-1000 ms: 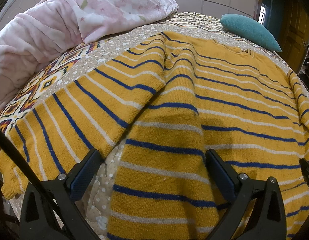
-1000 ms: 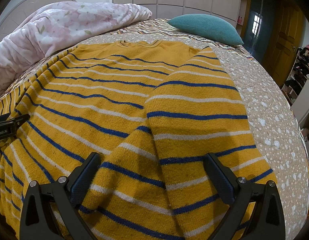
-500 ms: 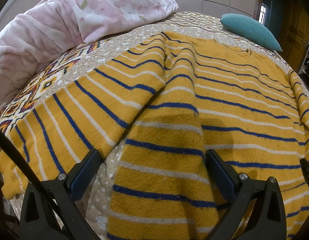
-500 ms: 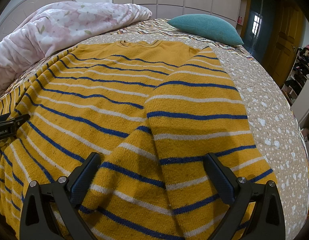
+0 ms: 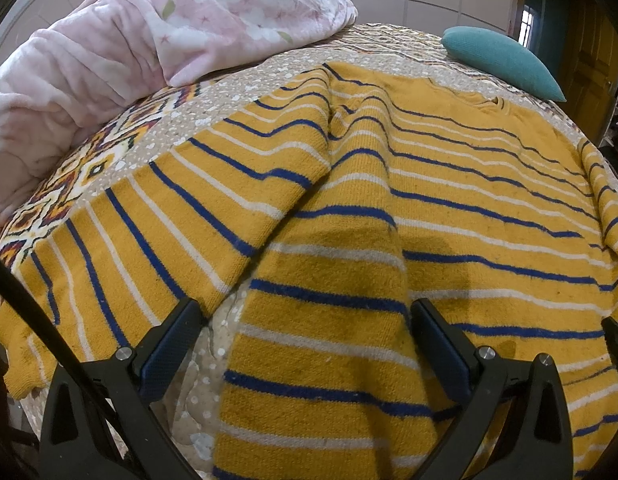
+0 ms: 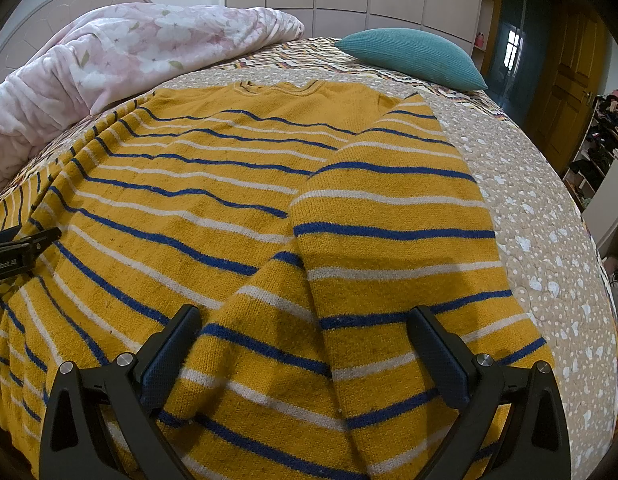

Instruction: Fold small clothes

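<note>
Nothing had moved since earlier: both the left gripper [image 5: 305, 344] and right gripper [image 6: 305, 344] hovered spread wide over the striped sweater [image 6: 229, 208]. Beyond it lay a pink blanket [image 5: 149, 40] and teal pillow [image 6: 409, 56] on the bed [image 6: 529, 208].

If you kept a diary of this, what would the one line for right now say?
task: fold sweater | yellow striped sweater: flat on bed, right sleeve folded in | left gripper: open, empty | right gripper: open, empty

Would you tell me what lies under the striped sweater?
The sweater lies on a dotted beige bedspread, visible around it. Anything beneath the knit is hidden.
</note>
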`<state>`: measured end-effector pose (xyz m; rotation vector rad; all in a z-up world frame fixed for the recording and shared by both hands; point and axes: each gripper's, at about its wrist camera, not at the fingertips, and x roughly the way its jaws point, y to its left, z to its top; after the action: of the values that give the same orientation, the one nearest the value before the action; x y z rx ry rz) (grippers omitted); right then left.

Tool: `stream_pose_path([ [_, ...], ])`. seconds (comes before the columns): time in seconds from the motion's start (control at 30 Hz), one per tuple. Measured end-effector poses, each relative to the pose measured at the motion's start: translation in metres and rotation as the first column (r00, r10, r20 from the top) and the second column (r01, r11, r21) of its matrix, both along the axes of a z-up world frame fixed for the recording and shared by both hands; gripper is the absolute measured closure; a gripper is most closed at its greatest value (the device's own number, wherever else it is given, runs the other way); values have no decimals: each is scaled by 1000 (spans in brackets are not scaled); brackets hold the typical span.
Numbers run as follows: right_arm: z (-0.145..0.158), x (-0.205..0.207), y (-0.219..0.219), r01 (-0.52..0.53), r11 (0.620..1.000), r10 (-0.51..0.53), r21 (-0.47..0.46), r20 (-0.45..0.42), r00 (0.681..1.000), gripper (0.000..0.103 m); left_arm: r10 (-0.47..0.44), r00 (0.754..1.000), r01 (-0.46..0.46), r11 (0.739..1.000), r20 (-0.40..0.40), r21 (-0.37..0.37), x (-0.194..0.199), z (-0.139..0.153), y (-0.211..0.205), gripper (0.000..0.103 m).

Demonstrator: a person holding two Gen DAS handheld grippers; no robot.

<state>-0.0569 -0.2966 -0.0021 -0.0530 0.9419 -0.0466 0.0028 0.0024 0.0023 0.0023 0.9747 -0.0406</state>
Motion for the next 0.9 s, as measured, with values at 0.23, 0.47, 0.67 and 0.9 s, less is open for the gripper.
stream_pose_path([
  [0.23, 0, 0, 0, 0, 1000, 0, 1, -1, 1000, 0, -3, 1000, 3, 1000, 3, -30, 0, 0, 1, 0],
  [0.47, 0, 0, 0, 0, 1000, 0, 2, -1, 1000, 0, -2, 1000, 2, 1000, 4, -24, -1, 0, 2, 0],
  [0.67, 0, 0, 0, 1, 1000, -1, 3, -2, 1000, 0, -2, 1000, 2, 1000, 2, -25, -1, 0, 3, 0],
  [0.9, 2, 5, -5, -4, 999, 6, 43, -46, 999, 0, -2, 1000, 2, 1000, 1, -19, -1, 1, 3, 0],
])
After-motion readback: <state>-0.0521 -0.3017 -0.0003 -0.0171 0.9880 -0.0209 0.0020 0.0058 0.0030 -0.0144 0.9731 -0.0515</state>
